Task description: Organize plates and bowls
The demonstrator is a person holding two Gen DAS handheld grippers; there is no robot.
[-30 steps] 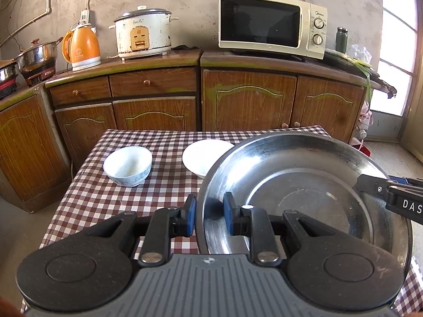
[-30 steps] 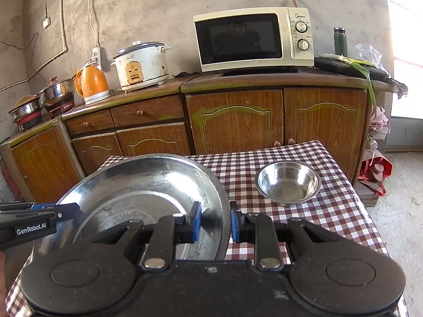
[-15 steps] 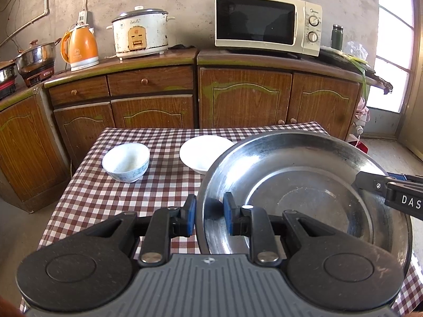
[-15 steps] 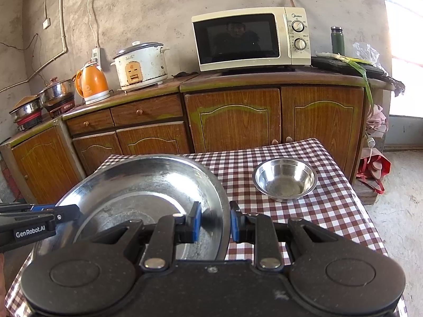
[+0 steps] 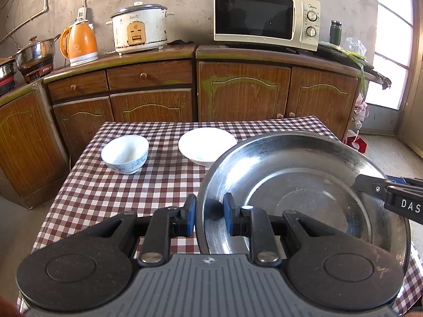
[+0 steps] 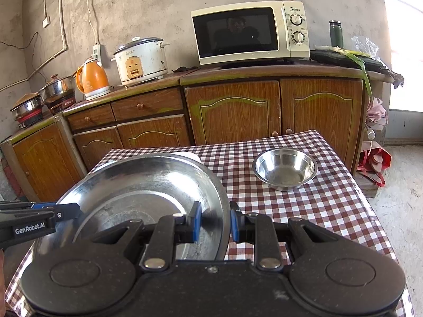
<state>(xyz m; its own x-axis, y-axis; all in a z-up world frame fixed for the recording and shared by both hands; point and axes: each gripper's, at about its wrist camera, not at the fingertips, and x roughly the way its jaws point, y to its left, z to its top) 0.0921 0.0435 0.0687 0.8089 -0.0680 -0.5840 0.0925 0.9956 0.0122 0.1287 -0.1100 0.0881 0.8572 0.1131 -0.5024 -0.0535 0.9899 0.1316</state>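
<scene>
A large steel plate (image 5: 304,185) hangs above the checked table (image 5: 119,190), gripped on both sides. My left gripper (image 5: 208,212) is shut on its left rim. The right gripper (image 6: 214,220) is shut on the right rim of the same steel plate (image 6: 142,192). In the left wrist view the right gripper's fingers (image 5: 375,187) reach in over the plate's far right edge. A white-and-blue bowl (image 5: 124,153) and a white bowl (image 5: 206,145) stand at the back left of the table. A small steel bowl (image 6: 285,168) sits at the back right.
Wooden cabinets (image 5: 238,92) run behind the table, carrying a microwave (image 5: 264,22), a rice cooker (image 5: 138,26), an orange kettle (image 5: 78,43) and pots (image 5: 34,52). A red bag (image 6: 375,162) lies on the floor right of the table.
The table and bowls have slid a little further away and up in both views. The plate stays gripped on both sides.
</scene>
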